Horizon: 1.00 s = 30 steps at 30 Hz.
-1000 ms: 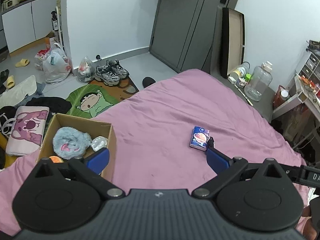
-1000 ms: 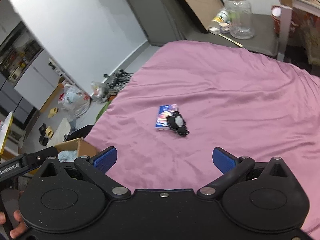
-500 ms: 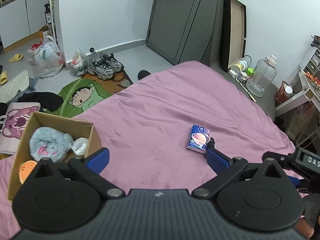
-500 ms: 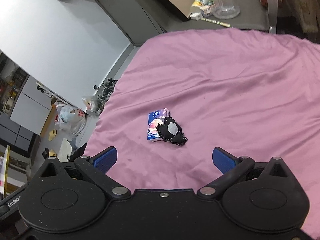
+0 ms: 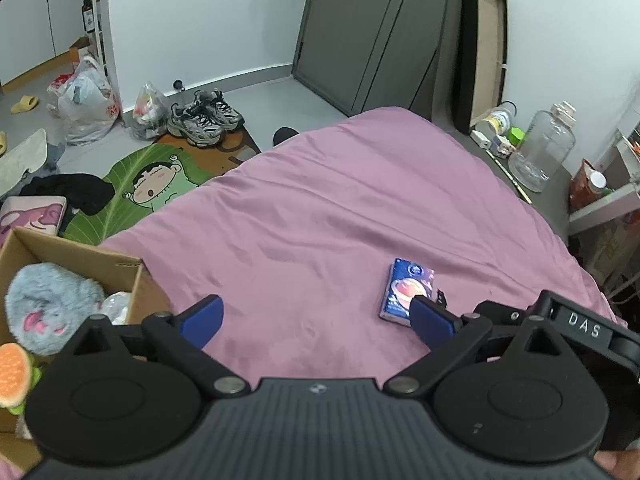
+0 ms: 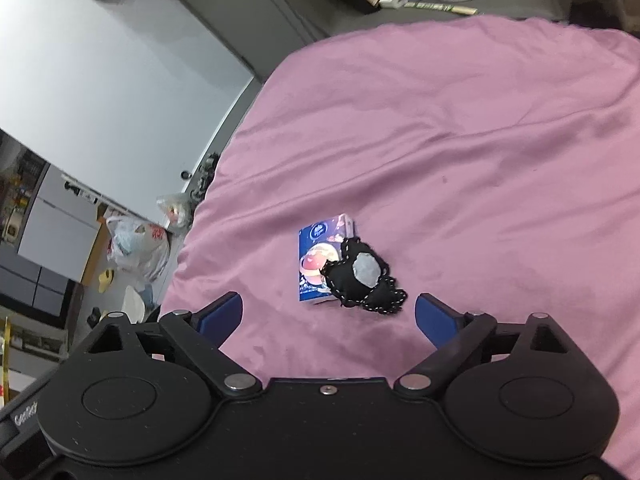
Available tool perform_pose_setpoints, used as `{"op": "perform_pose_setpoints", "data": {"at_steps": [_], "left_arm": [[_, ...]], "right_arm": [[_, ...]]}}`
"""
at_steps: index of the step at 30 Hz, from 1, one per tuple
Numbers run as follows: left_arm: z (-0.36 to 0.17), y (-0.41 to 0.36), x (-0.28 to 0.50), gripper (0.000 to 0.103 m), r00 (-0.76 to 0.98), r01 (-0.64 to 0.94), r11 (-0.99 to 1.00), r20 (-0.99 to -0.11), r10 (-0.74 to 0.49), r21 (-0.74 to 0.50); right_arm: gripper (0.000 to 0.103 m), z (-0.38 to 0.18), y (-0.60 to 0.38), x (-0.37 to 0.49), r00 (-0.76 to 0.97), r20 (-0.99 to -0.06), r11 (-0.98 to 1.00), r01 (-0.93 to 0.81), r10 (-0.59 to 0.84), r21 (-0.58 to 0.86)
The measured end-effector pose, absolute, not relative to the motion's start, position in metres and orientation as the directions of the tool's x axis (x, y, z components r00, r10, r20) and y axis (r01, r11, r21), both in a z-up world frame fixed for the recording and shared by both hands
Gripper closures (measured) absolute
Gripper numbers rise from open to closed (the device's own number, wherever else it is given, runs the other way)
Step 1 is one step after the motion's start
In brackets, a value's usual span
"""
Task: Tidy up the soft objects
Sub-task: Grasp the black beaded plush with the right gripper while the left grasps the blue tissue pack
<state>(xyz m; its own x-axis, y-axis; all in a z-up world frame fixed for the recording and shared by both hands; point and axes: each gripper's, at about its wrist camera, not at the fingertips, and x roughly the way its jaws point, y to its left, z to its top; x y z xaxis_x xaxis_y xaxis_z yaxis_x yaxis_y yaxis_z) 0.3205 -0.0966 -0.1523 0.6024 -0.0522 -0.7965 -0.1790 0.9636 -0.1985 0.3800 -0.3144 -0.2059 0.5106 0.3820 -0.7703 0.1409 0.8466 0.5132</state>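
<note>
A small black stitched plush [image 6: 362, 278] with a grey patch lies on the pink bedsheet [image 6: 460, 140], leaning on a blue tissue pack [image 6: 318, 258]. My right gripper [image 6: 328, 314] is open and empty, just short of the plush, jaws wide on either side of it. My left gripper [image 5: 316, 316] is open and empty above the sheet. Its right finger hides part of the tissue pack [image 5: 406, 288]. A cardboard box [image 5: 76, 260] at the left edge holds a grey fluffy toy [image 5: 52, 304] and an orange plush [image 5: 12, 368].
The bed's far edge drops to a floor with sneakers [image 5: 204, 116], plastic bags [image 5: 86, 100] and a cartoon mat [image 5: 148, 188]. A clear jug [image 5: 544, 152] and bottles stand on the ledge at the right. The right gripper's body [image 5: 580, 328] shows at the lower right.
The right gripper moved down and closer to the plush and tissue pack. The left gripper moved right and forward, so the box slid toward the left edge of its view.
</note>
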Motion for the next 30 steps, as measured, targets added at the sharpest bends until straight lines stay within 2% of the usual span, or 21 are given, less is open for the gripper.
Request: {"op": "perform_pose_setpoints", "data": {"at_steps": [4,14,17,21,26,29,30], "left_arm": [[-0.168,-0.095,0.335,0.008,0.585,-0.198,0.960,-0.810,-0.046,-0.197],[-0.202,-0.094,0.365,0.009,0.542,-0.190,0.962,-0.838,-0.064,-0.197],[-0.208,-0.094,0.372,0.009,0.536,-0.195,0.959,-0.841,-0.070,-0.204],[-0.214,-0.094,0.381,0.009,0.534,-0.193,0.957,-0.841,-0.082,-0.215],[-0.221,-0.101,0.393,0.009,0.527,-0.162,0.961,-0.843,-0.108,-0.224],[-0.225,-0.112,0.399,0.009,0.522,-0.130,0.965,-0.843,-0.130,-0.229],[-0.226,-0.115,0.400,0.009,0.518,-0.120,0.965,-0.844,-0.139,-0.232]], "right_arm": [[0.017,-0.218,-0.311,0.391,0.484,-0.798,0.871,0.134,0.359,0.473],[0.018,-0.238,-0.293,0.410,0.439,-0.834,0.914,0.066,0.334,0.401],[0.029,-0.244,-0.286,0.417,0.418,-0.849,0.926,0.046,0.324,0.376],[0.054,-0.249,-0.290,0.422,0.421,-0.861,0.937,0.070,0.284,0.343],[0.063,-0.249,-0.301,0.419,0.441,-0.842,0.918,0.089,0.313,0.388],[0.077,-0.249,-0.306,0.415,0.451,-0.832,0.906,0.107,0.322,0.409],[0.077,-0.250,-0.307,0.415,0.452,-0.831,0.906,0.107,0.323,0.410]]}}
